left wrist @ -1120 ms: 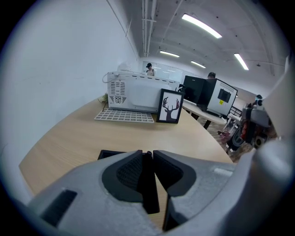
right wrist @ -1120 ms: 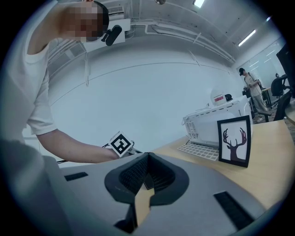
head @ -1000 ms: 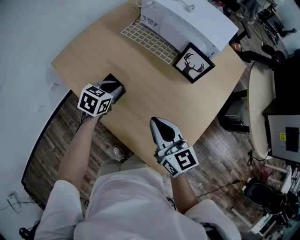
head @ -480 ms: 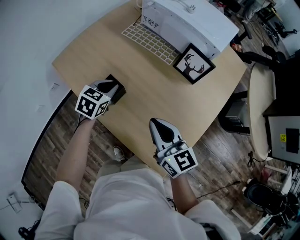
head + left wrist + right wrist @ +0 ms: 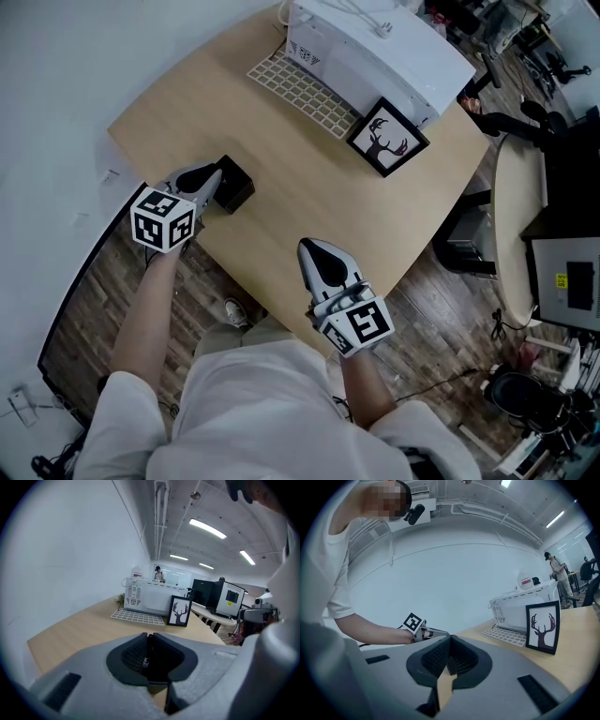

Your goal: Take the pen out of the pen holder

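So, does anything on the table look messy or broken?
No, nothing stands out. The pen holder sits near the table's edge, the deer picture stands by the white box, and nothing is spilled or broken.

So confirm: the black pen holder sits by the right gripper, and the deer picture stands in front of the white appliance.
Wrong gripper: the head view shows the black pen holder by the left gripper, not the right. The deer picture does stand in front of the white appliance.

Left gripper (image 5: 214, 176) has pulled back to the left and near side and lifted off the pen holder (image 5: 234, 185), whose top now shows. Its jaws have narrowed onto a thin dark pen (image 5: 149, 654).
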